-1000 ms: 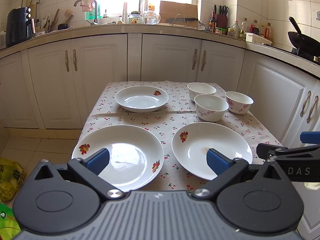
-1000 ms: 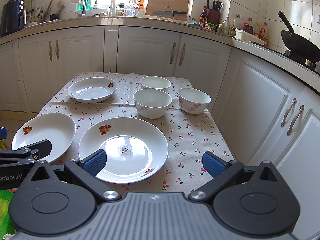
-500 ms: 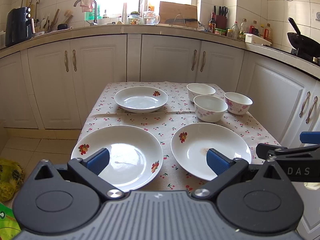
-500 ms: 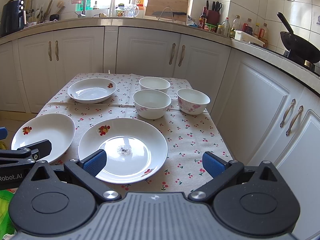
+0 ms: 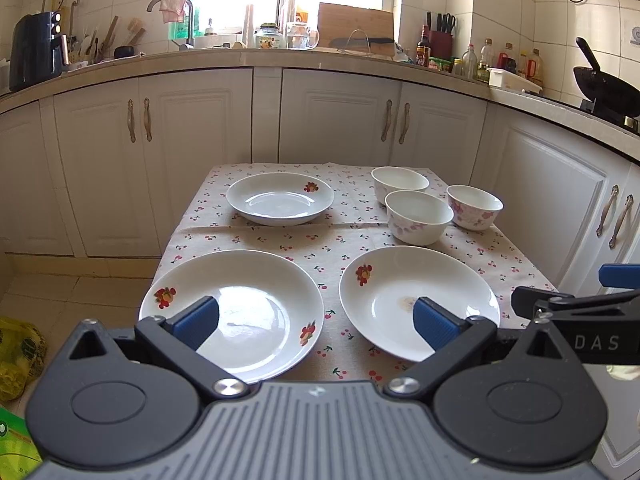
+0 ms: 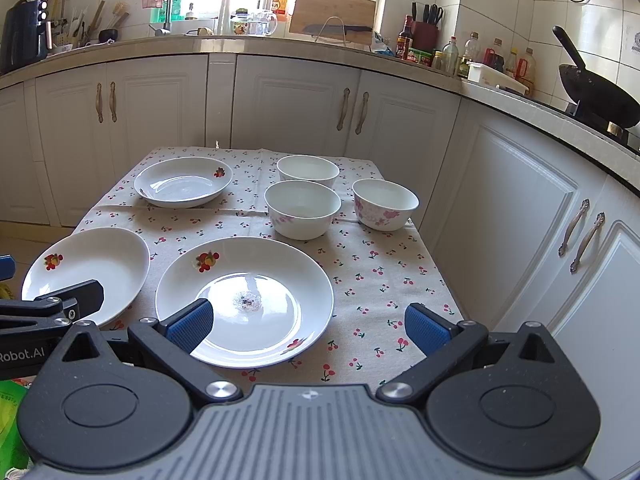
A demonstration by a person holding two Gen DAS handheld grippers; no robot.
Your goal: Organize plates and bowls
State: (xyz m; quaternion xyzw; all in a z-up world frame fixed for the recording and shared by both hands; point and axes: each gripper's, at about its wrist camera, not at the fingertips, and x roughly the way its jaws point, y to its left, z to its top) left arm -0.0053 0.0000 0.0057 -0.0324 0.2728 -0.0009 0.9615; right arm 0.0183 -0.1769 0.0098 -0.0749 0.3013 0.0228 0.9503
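1. Now we hold both claws back at the near edge of the counter (image 5: pixel 280 240), each with its blue pads spread wide and gripping nothing: the left claw (image 5: pixel 316 322) sits at the bottom of its frame, the right claw (image 6: pixel 308 326) at the bottom of its own.
2. Three plates lie apart on the cherry-print cloth. In the left view, the left plate (image 5: pixel 256 280) fills the lower centre, the right plate (image 5: pixel 404 280) the lower right, and the far plate (image 5: pixel 280 200) sits mid-frame behind them.
3. Three bowls cluster close together at centre right: the back bowl (image 5: pixel 400 182), the middle bowl (image 5: pixel 418 216) and the pink-flowered bowl (image 5: pixel 474 206).
4. We judge all of this glazed ceramic to be stiff, fairly heavy, slippery and breakable, so it should be lifted slowly and set down gently.
5. Plates are best pinched at the raised rim, one pad above and one below; the nearest rims look easiest to reach.
6. Bowls are best taken by the wall at the lip, one pad inside and one outside.
7. A speckled residue (image 6: pixel 248 302) marks the right plate's centre.
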